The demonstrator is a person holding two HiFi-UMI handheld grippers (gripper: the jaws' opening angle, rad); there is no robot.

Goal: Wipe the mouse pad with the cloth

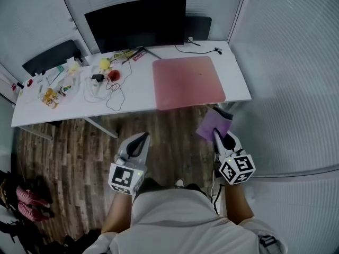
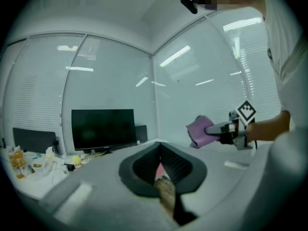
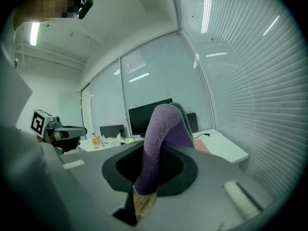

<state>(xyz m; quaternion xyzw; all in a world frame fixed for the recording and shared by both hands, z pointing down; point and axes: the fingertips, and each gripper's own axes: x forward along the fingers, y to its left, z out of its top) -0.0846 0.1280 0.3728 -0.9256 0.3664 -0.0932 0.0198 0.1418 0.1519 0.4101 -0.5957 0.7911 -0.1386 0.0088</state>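
A pink mouse pad point(image 1: 188, 82) lies flat on the right part of the white desk point(image 1: 139, 95). In front of the desk's near edge, my right gripper point(image 1: 216, 133) is shut on a purple cloth point(image 1: 213, 123), held above the floor. In the right gripper view the cloth point(image 3: 166, 136) stands up from between the jaws and hides much of the pad point(image 3: 202, 147). My left gripper point(image 1: 143, 137) hangs over the wooden floor, left of the right one, shut with nothing in it. Its own view shows the jaws closed point(image 2: 160, 150) and the cloth point(image 2: 199, 131) off to the right.
A black monitor point(image 1: 136, 23) stands at the back of the desk. Cables, bottles and small items point(image 1: 79, 81) crowd the desk's left half. A dark chair point(image 1: 50, 57) sits behind on the left. Glass walls with blinds point(image 1: 296, 73) close in the right side.
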